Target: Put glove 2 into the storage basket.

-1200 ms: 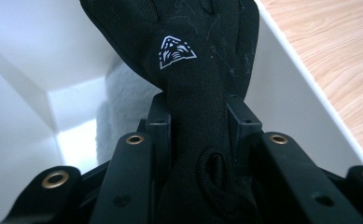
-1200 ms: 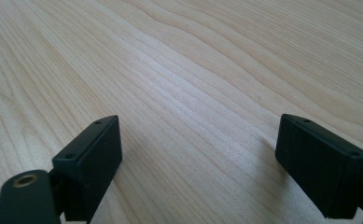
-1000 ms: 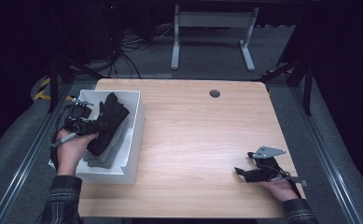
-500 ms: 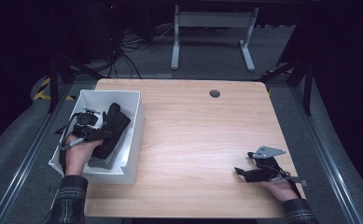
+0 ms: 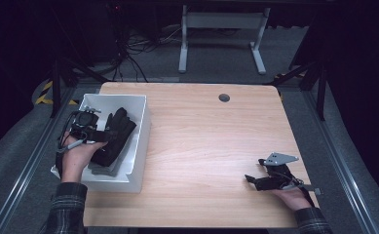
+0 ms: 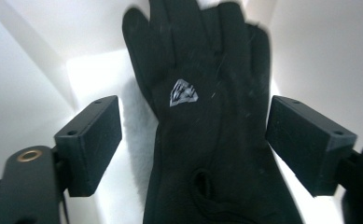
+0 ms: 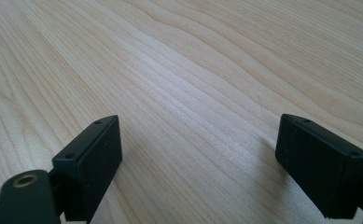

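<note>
We see right gripper (image 5: pixel 253 180) jaws wide, empty, on table (image 5: pixel 211 146) well apart from white bin (image 5: pixel 141 146) | left gripper (image 5: pixel 110 136) jaws just opened wide, pads clear of black glove (image 6: pixel 207 130) | glove lies between them inside bin

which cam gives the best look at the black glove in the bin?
Left gripper view: the black glove lies close up between the open jaws of the left gripper, its white logo and fingers clear, pads not touching it. The high view shows it small and dark in the white bin. The right gripper view looks at bare table.
</note>
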`<state>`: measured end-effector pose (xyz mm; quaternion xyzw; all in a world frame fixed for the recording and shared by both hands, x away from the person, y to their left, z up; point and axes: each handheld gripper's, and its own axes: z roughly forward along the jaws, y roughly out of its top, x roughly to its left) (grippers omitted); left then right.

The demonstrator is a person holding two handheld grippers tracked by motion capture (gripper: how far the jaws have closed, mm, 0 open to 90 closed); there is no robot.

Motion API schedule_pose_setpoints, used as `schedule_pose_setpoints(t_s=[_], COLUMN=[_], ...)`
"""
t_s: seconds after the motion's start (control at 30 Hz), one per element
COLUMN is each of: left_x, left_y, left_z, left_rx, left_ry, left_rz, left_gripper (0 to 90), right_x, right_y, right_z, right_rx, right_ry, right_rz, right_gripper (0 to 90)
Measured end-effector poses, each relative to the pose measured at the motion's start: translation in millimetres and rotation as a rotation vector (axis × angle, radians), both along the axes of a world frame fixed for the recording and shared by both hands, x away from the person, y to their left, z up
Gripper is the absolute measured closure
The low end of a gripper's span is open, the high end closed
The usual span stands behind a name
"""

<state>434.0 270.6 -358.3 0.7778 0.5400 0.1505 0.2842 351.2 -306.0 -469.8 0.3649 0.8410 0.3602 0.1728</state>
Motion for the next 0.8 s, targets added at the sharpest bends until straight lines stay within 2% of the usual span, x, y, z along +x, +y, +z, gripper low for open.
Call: schedule_pose_setpoints(t_s=[0.17,0.37,0.6,0.8], left_x=[-3.5,-6.7,-8.5,-8.4], left_y=[-6.1,-23.3,-45.6,-65.5], left_z=[14.4,34.5,47.1,52.1], left_rx=[-0.017,-0.057,-0.099,-0.109], left_ry=[-0.033,-0.071,-0.107,-0.121], left_rz=[-0.019,-0.080,-0.150,-0.194], left_gripper=[16.5,16.5,16.4,16.4], right_x=[0.0,0.0,0.0,0.0], right_y=[0.0,0.0,0.1,0.0], right_z=[0.0,0.0,-0.1,0.0], right_rx=[0.000,0.000,0.001,0.000], right_ry=[0.000,0.000,-0.001,0.000], right_rz=[0.000,0.000,-0.001,0.000], right_gripper=[15.2,15.1,15.2,15.2])
